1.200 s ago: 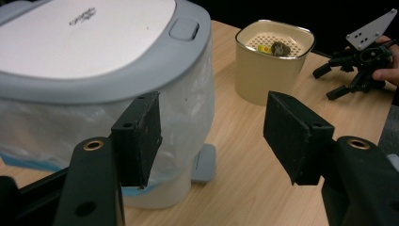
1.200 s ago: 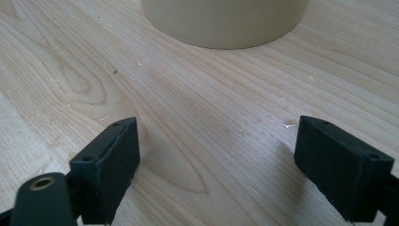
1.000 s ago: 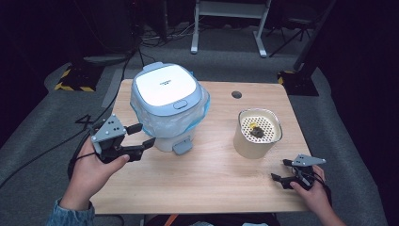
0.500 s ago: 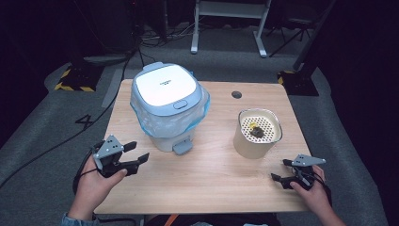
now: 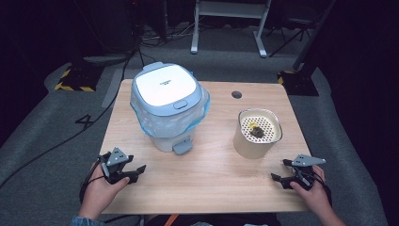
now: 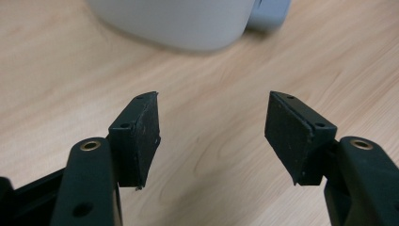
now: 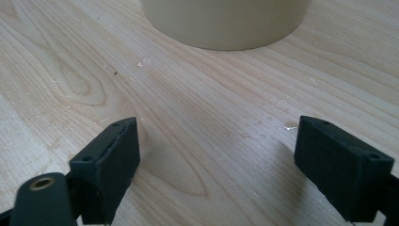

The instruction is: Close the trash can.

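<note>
A: Where was the pedal bin at that moment?

B: It stood upright on the tabletop, lid shut, with a blue liner bunched under the rim and its grey pedal facing the person. Take the bin as the landmark: the cream container with the perforated insert stood to its right, well apart from it.

A: And the left hand-held gripper?

B: In front of the bin and to its left, low over the tabletop near the front edge. Its jaws stood wide apart with nothing between them. In the left gripper view the bin's white base lay just ahead of the pads.

A: The right hand-held gripper?

B: Far to the bin's right, just in front of the cream container, jaws also spread and empty, bare wood between them.
</note>
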Demonstrator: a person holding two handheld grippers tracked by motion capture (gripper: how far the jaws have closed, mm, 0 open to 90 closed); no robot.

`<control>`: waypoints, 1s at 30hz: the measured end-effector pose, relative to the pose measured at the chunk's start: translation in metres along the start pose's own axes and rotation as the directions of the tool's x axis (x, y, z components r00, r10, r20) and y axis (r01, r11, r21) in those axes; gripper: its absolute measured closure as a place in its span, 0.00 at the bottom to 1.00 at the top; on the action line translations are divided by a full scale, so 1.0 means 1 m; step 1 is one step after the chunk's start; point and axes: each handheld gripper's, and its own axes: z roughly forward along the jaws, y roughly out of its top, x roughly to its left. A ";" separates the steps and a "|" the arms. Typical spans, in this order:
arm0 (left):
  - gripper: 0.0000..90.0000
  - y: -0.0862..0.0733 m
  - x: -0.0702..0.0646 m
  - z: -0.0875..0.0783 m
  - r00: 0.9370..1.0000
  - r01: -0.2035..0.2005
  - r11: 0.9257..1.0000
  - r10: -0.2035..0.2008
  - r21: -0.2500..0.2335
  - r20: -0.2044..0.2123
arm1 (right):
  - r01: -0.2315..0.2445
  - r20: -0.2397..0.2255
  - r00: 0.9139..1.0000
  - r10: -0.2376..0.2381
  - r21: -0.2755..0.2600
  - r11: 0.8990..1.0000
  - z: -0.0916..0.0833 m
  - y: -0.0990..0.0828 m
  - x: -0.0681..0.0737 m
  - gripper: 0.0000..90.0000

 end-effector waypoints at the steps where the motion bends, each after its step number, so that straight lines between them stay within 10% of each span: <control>1: 0.40 -0.003 0.000 0.002 1.000 0.005 1.000 -0.005 0.012 -0.002 | 0.000 0.000 1.000 0.000 0.000 1.000 0.000 0.000 0.000 0.16; 30: 0.15 -0.028 -0.001 0.030 0.999 0.013 0.999 -0.011 0.034 -0.049 | 0.000 0.000 1.000 0.000 0.000 1.000 0.000 0.000 0.000 0.16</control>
